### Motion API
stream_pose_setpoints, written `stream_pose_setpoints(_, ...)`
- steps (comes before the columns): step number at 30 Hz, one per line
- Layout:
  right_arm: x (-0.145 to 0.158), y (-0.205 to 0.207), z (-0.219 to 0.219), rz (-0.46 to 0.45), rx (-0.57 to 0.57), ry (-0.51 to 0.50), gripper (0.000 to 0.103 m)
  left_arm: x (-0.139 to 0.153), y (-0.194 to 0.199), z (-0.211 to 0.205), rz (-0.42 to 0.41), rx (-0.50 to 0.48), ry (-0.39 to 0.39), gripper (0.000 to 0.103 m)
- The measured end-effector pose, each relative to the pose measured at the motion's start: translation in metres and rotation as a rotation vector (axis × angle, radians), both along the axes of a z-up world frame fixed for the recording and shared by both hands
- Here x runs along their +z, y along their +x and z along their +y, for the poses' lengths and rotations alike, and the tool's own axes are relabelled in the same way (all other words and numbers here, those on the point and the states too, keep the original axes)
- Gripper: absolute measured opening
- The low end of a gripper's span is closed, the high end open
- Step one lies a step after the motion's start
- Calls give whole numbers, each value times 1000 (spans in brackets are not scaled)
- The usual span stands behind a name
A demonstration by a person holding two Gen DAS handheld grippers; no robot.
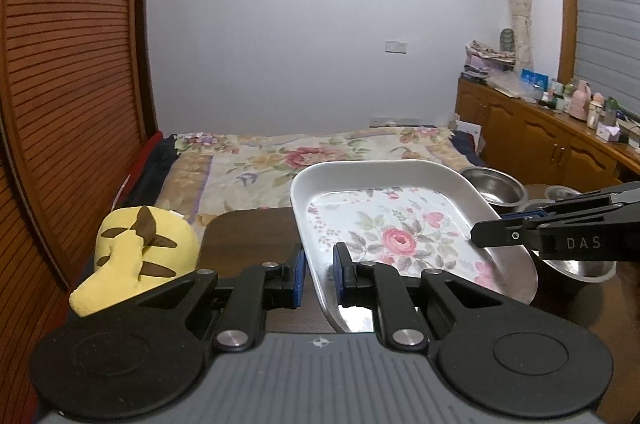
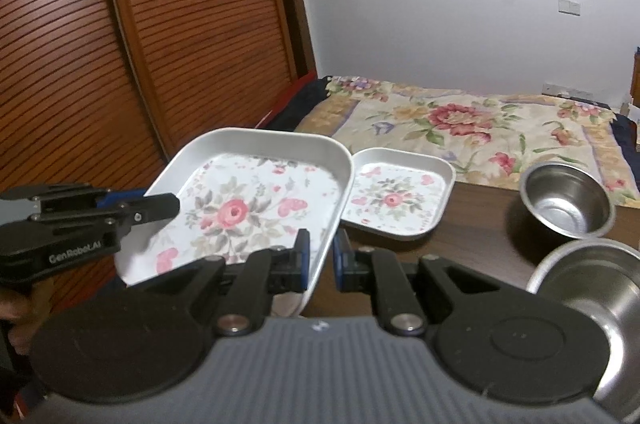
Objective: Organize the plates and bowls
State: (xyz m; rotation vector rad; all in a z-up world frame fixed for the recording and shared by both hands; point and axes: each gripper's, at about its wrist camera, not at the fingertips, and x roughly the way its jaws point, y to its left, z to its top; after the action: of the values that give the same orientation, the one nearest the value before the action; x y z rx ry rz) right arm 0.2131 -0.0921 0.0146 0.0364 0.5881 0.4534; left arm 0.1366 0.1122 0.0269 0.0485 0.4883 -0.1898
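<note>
A large metal tray (image 1: 400, 224) with a floral bottom hangs over the dark table, held from both sides. My left gripper (image 1: 320, 272) is shut on its left rim, and my right gripper (image 1: 486, 236) pinches the opposite rim. In the right wrist view the same large tray (image 2: 248, 208) sits between my right gripper (image 2: 322, 256), shut on its near right rim, and my left gripper (image 2: 168, 206) at its left edge. A smaller floral tray (image 2: 396, 200) lies on the table just right of it. Two steel bowls (image 2: 568, 200) (image 2: 592, 288) stand further right.
A yellow plush toy (image 1: 136, 256) lies at the table's left end. The brown table (image 2: 480, 240) ends at a bed with a floral cover (image 2: 480, 128). A slatted wooden door (image 2: 160, 24) is on the left, and a wooden cabinet (image 1: 540, 140) with clutter on the right.
</note>
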Motion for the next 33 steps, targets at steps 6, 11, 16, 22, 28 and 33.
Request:
stream_pose_setpoints(6, -4, -15, -15, -1, -20, 5, 14, -4, -9, -12, 7, -22, 0, 15)
stream_pose_setpoints(11, -12, -23, -24, 7, -29, 7, 14, -12, -16, -19, 28, -34, -9, 15)
stream_pose_setpoints(16, -25, -33, -28, 17, -34, 6, 14, -24, -30, -25, 49, -37, -23, 15)
stream_pose_setpoints(22, -42, -49, -34, 37, -44, 1, 14, -43, -43, -32, 89, -38, -20, 15)
stream_pose_setpoints(28, -58, -57, -41, 64, -52, 7, 14, -57, -50, -39, 117, -44, -18, 15)
stream_pose_setpoints(33, -67, -61, -44, 69, -66, 18, 14, -64, -53, -42, 133, -44, -7, 15)
